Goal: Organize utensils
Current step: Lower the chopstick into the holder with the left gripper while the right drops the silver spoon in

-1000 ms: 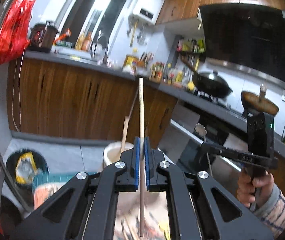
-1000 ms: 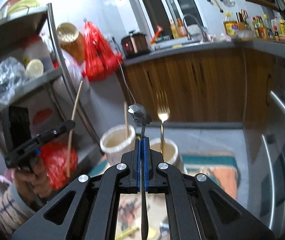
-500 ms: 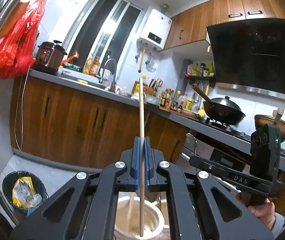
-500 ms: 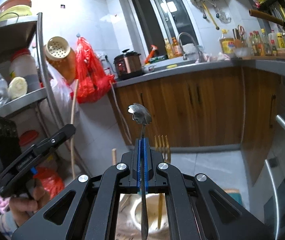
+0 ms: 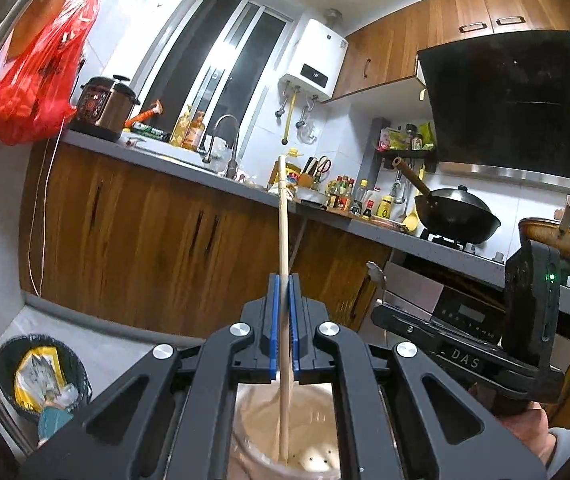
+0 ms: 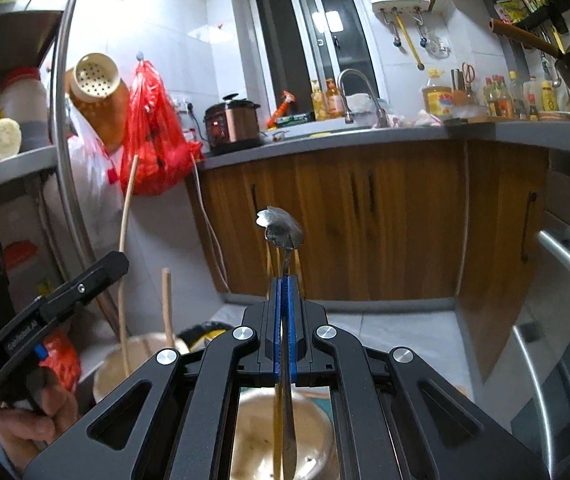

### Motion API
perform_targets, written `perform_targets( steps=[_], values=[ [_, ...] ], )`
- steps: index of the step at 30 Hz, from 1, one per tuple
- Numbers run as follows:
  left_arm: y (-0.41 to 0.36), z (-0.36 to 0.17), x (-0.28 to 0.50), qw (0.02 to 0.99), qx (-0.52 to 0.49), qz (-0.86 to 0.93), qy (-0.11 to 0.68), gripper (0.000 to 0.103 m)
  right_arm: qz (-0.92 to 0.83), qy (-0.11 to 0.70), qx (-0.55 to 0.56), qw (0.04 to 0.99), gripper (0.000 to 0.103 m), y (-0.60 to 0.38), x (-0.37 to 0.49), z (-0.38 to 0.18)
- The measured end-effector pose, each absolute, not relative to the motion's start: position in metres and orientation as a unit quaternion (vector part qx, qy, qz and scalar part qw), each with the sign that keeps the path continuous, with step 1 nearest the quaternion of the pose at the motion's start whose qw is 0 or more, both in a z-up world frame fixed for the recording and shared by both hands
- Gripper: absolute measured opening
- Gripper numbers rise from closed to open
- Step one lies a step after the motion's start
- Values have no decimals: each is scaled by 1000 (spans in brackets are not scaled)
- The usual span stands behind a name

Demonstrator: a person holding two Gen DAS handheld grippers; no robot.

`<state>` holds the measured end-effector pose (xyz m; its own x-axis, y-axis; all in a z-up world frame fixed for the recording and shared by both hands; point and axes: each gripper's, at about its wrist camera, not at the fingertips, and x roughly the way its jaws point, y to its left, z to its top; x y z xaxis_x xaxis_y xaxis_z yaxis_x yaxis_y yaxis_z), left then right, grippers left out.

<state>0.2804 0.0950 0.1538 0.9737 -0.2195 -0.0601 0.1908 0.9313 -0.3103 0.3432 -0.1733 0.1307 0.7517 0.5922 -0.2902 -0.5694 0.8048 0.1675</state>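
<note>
My left gripper [image 5: 283, 280] is shut on a long wooden chopstick [image 5: 283, 220] that stands upright. The chopstick's lower end reaches into a beige perforated holder [image 5: 313, 444] directly below. My right gripper [image 6: 283, 280] is shut on a metal spoon [image 6: 281, 230], bowl end up. The spoon's handle hangs over a second beige holder [image 6: 317, 432], where a golden fork [image 6: 298, 260] stands behind it. In the right wrist view the left gripper [image 6: 119, 260] is at the left, above the first holder [image 6: 141, 356], which has another chopstick [image 6: 167, 304] in it.
A metal shelf rack [image 6: 61, 160] and a red plastic bag [image 5: 41, 92] are at the left. A black bin [image 5: 41, 376] stands on the floor. Wooden cabinets and a grey counter run behind. A wok [image 5: 457, 212] sits on the stove, and an oven front [image 6: 565, 320] is at the right.
Both grippers have moved forward and down over the two holders. The chopstick's lower end now sits inside the left holder, and the spoon's handle hangs over the right one. Both grips are unchanged.
</note>
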Motion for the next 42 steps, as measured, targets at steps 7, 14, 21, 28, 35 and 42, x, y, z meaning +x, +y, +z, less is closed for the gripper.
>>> perform_targets(
  steps=[7, 14, 21, 28, 35, 42],
  values=[
    [88, 132, 266, 983, -136, -106, 68, 4, 306, 185, 14, 934, 2, -181, 326, 117],
    [84, 125, 257, 983, -126, -106, 77, 4, 305, 208, -4, 929, 2, -181, 320, 108],
    [78, 122, 258, 983, -106, -108, 106, 4, 306, 222, -5, 926, 2, -184, 323, 108],
    [73, 126, 262, 984, -87, -93, 124, 6, 311, 252, -11, 916, 2, -174, 344, 109],
    [74, 131, 249, 986, -81, -75, 125, 42, 319, 264, -24, 910, 17, -171, 343, 108],
    [84, 132, 216, 986, -85, -62, 127, 59, 320, 254, -42, 912, 24, -186, 314, 112]
  ],
)
